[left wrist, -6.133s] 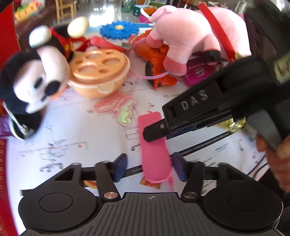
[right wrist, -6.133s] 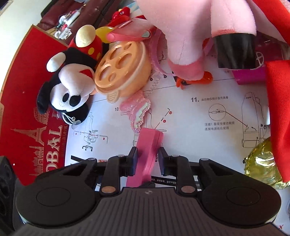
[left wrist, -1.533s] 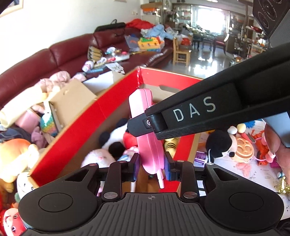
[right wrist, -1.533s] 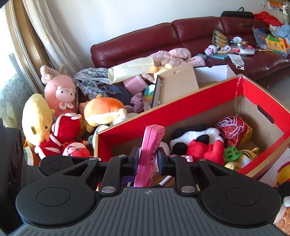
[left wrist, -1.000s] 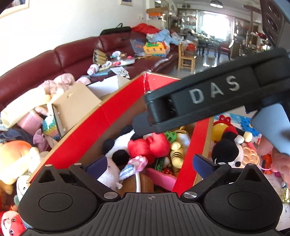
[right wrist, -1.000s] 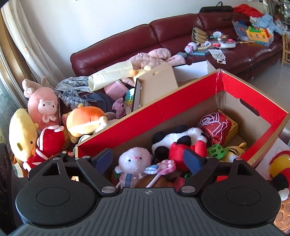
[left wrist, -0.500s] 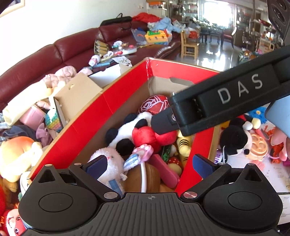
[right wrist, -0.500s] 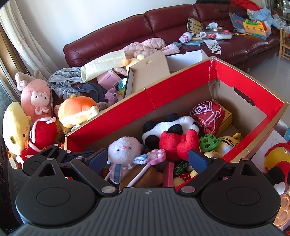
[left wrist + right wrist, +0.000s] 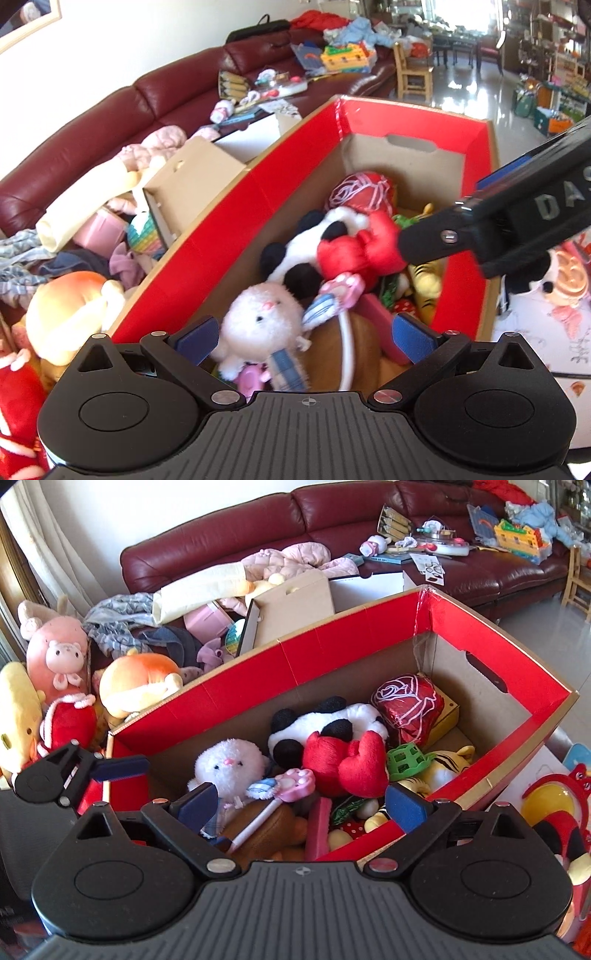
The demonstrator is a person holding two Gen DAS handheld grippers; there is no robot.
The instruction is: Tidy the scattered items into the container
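Both tongs, left [image 9: 303, 338] and right [image 9: 300, 806], stand apart, empty, above the red box [image 9: 369, 638]; hazard (on withdrawal): snagging its near rim; toys spill.

my left gripper [image 9: 304, 338] is matte black plastic with a ribbed top, round hubs, silver screws and blue finger pads [image 9: 410, 336]. my right gripper [image 9: 301, 806] is built alike; white letters "das" mark its side.

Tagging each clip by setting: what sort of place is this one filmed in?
Most likely a home living room: a dark red leather sofa strewn with toys, plush animals heaped beside it, and a dining area with wooden chairs behind.
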